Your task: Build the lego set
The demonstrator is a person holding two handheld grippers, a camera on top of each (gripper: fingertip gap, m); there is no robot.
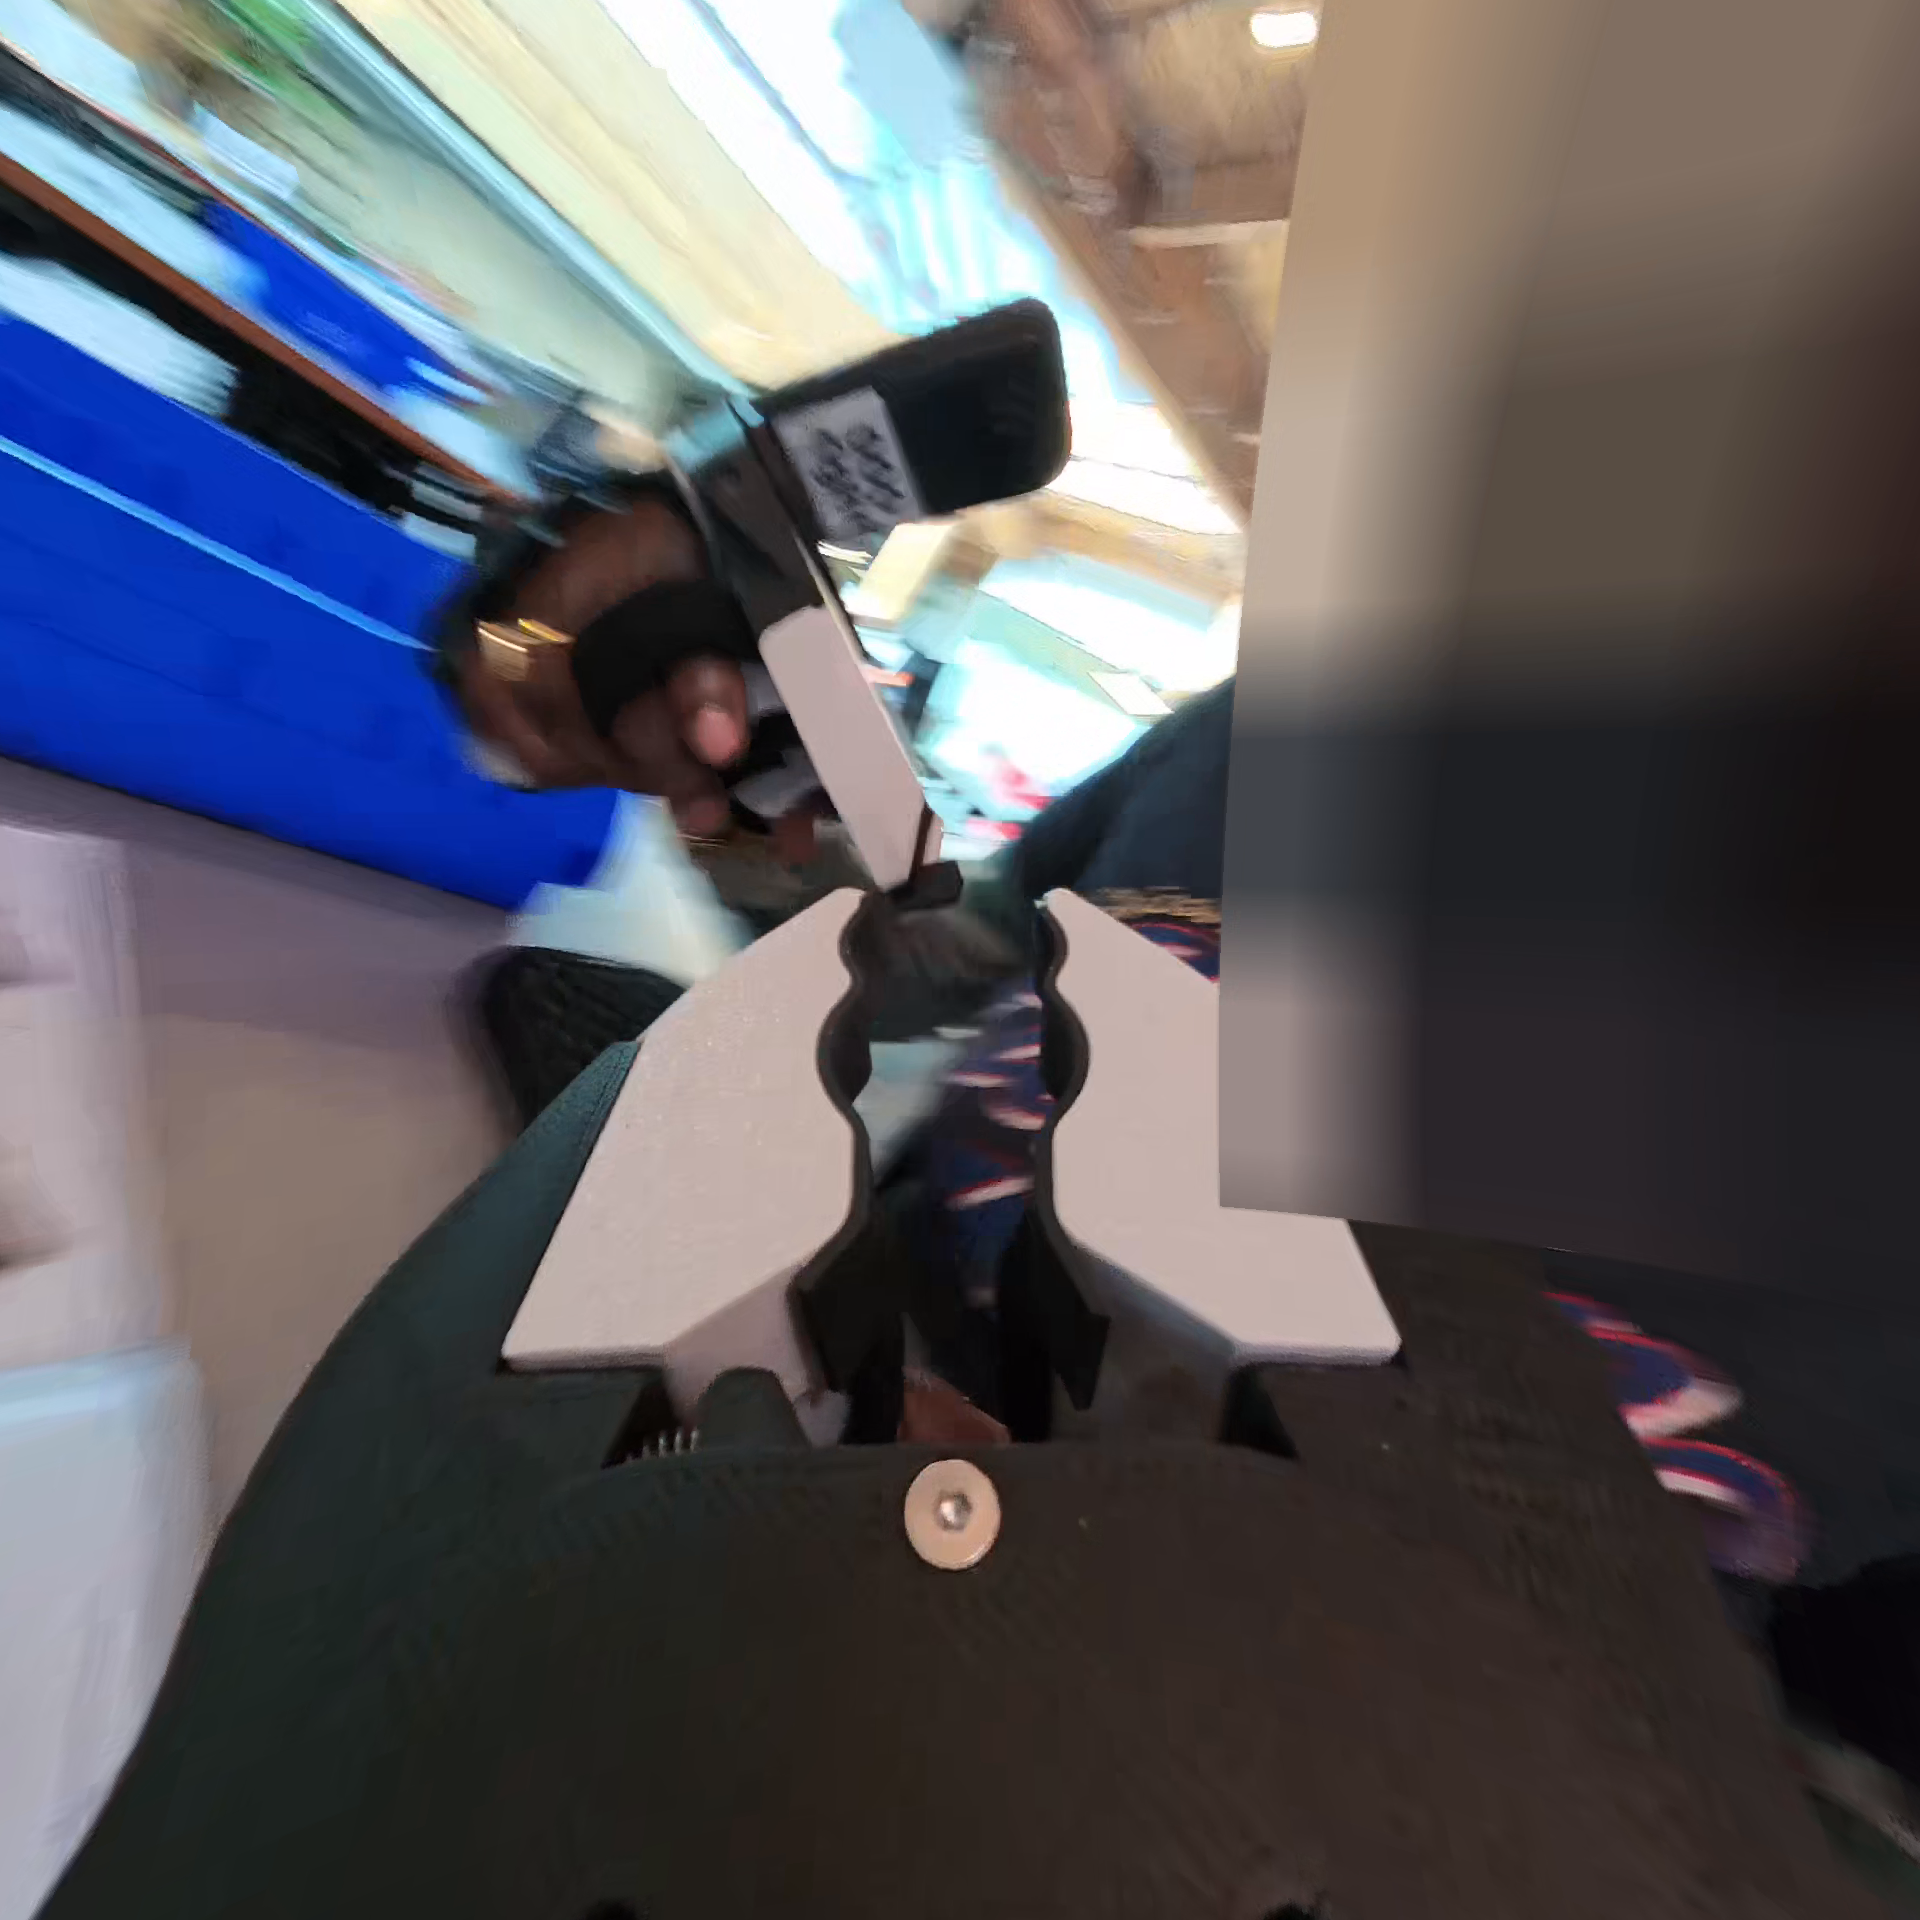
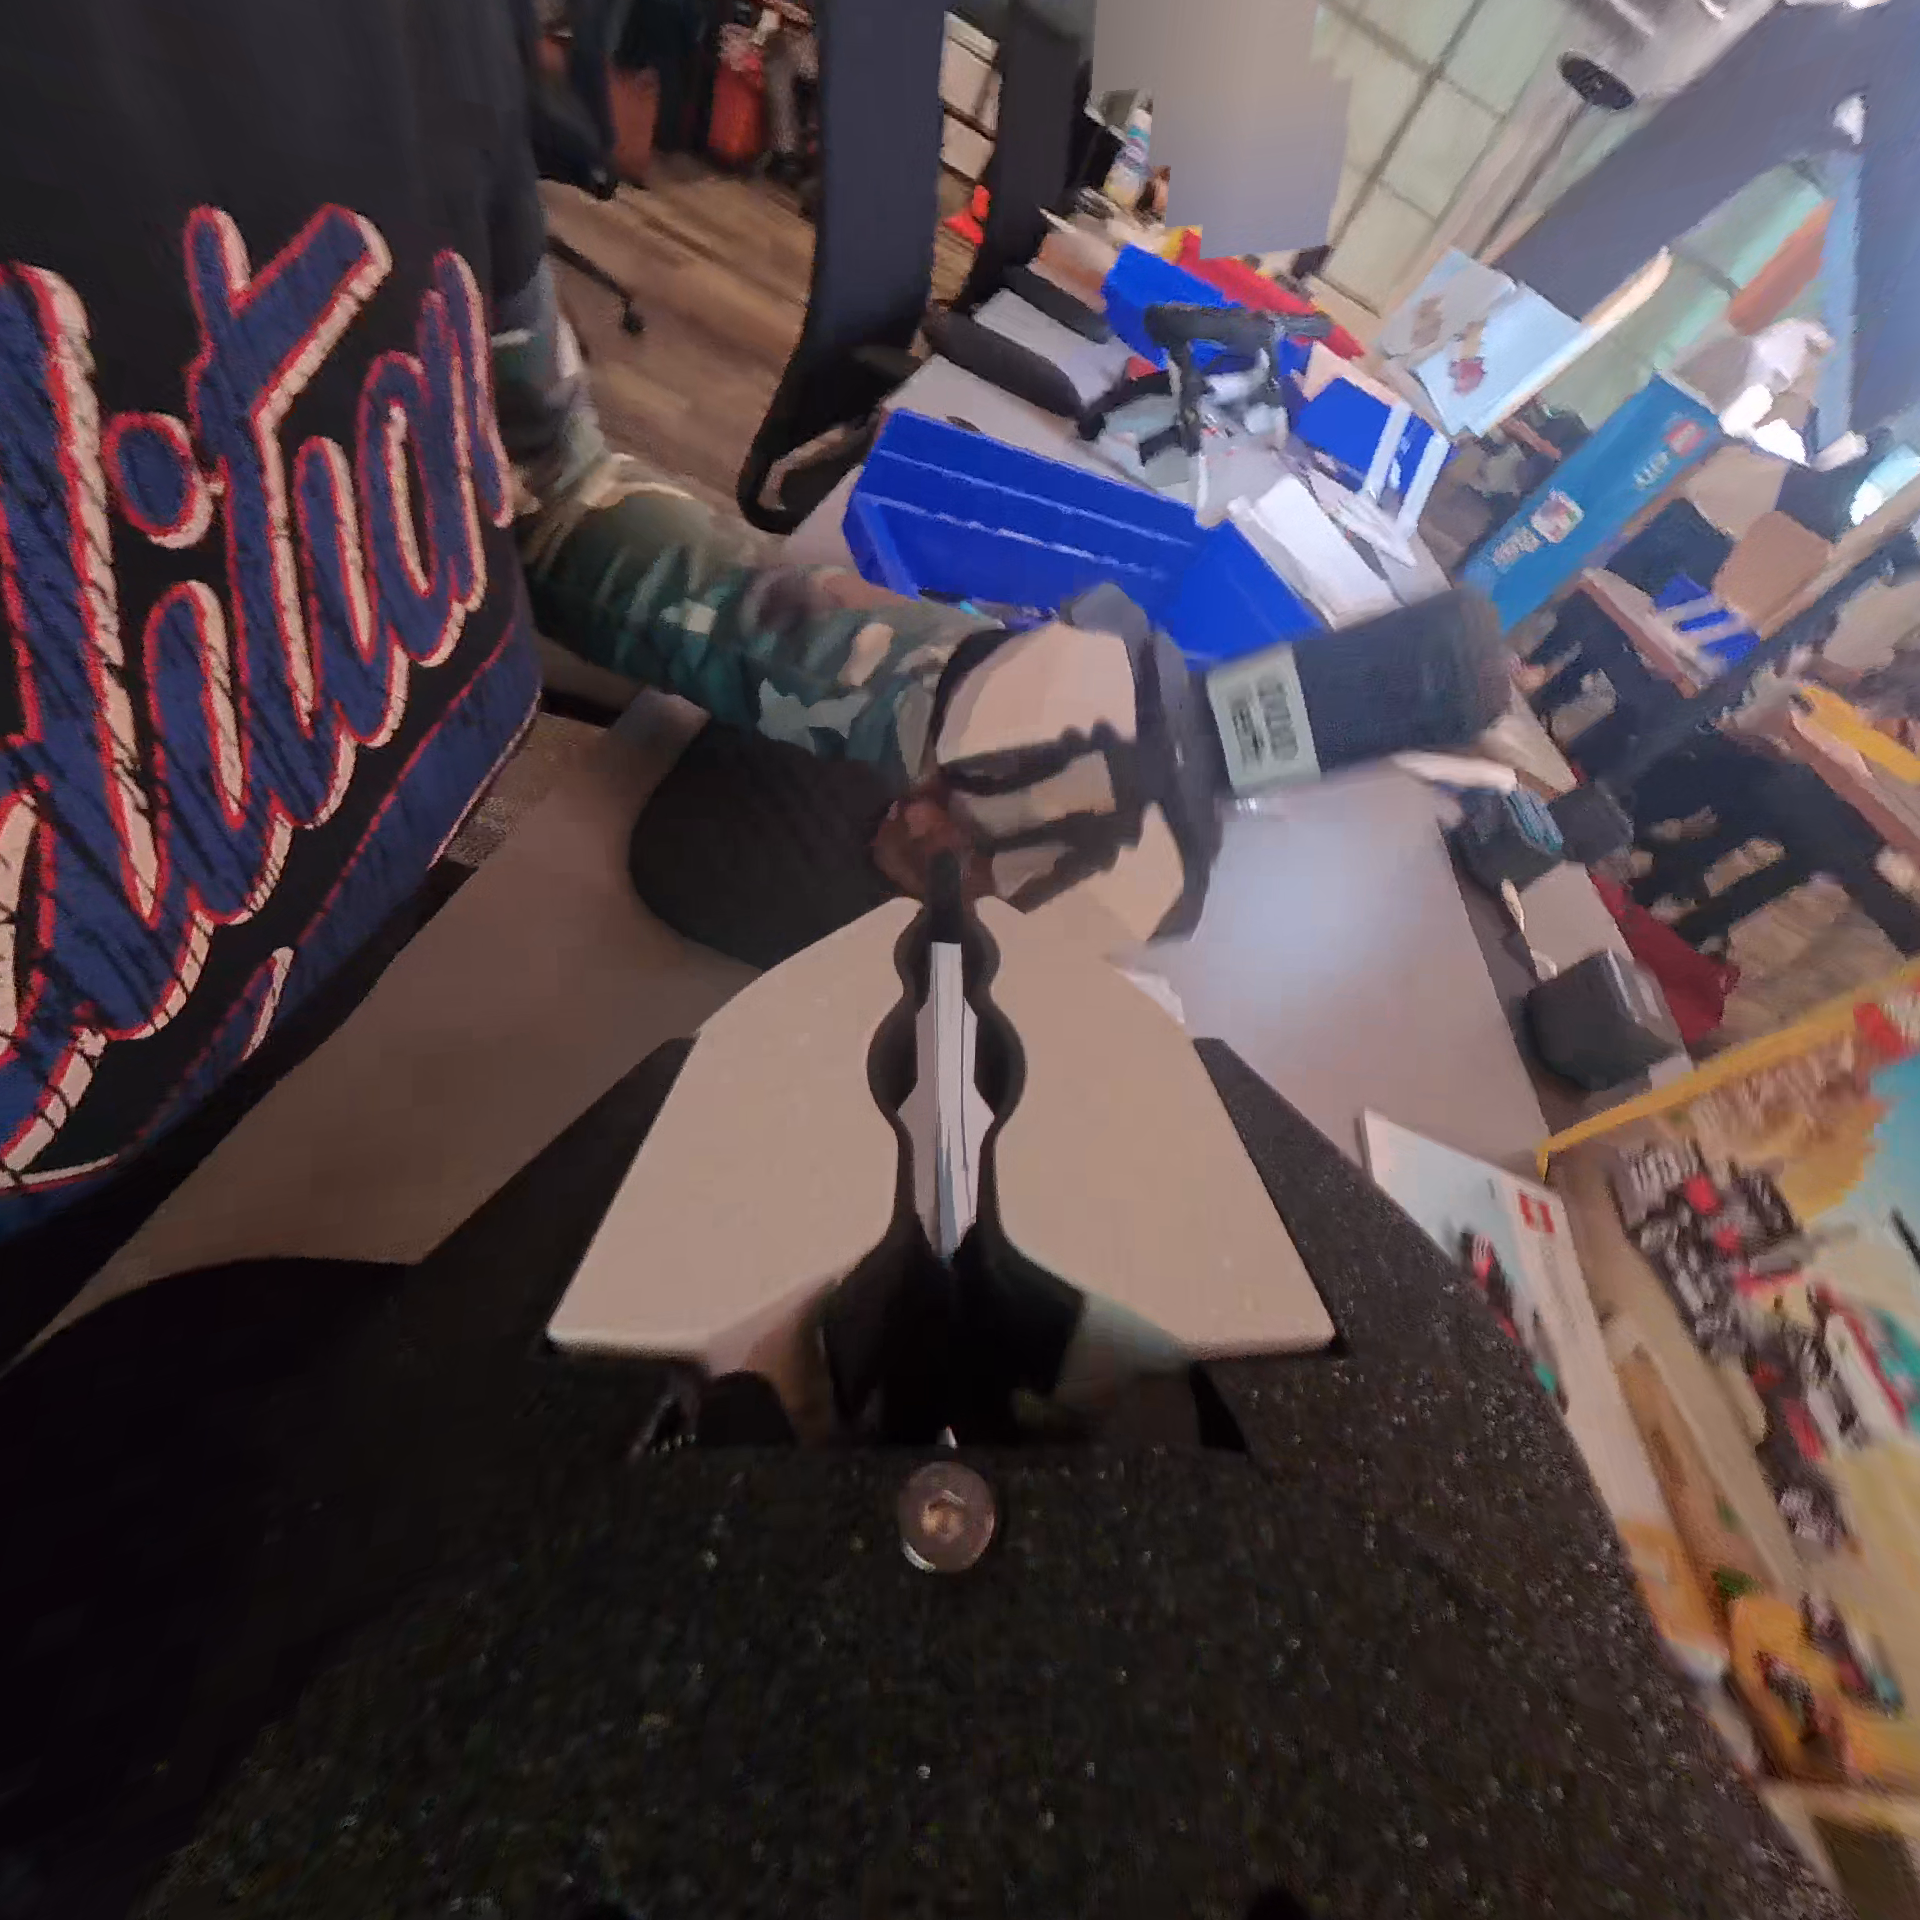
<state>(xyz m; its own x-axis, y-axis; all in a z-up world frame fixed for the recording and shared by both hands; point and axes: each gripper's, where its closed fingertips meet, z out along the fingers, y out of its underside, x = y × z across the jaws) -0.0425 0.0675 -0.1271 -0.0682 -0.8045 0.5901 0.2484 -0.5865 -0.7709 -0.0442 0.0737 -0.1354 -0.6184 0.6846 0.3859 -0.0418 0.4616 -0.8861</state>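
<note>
In the right wrist view my right gripper (image 2: 945, 920) is shut on a thin white and black lego piece (image 2: 943, 1091) that stands edge-on between the fingers, with a dark end just past the tips. In the left wrist view my left gripper (image 1: 956, 914) is open and holds nothing. The right gripper (image 1: 899, 878), held by a hand, points down at its mouth, and the small black end of the lego piece (image 1: 932, 888) sits just at the left fingertips. The left gripper (image 2: 940, 842) also shows ahead in the right wrist view, on a camouflage-sleeved arm. Both views are motion-blurred.
Blue bins (image 2: 1039, 520) stand on the grey table (image 2: 1299, 935) beyond the grippers; one shows at left (image 1: 208, 623). An instruction booklet (image 2: 1507, 1247) and a yellow-edged lego box (image 2: 1766, 1299) lie at right, a blue box (image 2: 1590, 499) farther back. A person's dark shirt (image 2: 208, 623) fills the left. My left and right fingertips are right by each other.
</note>
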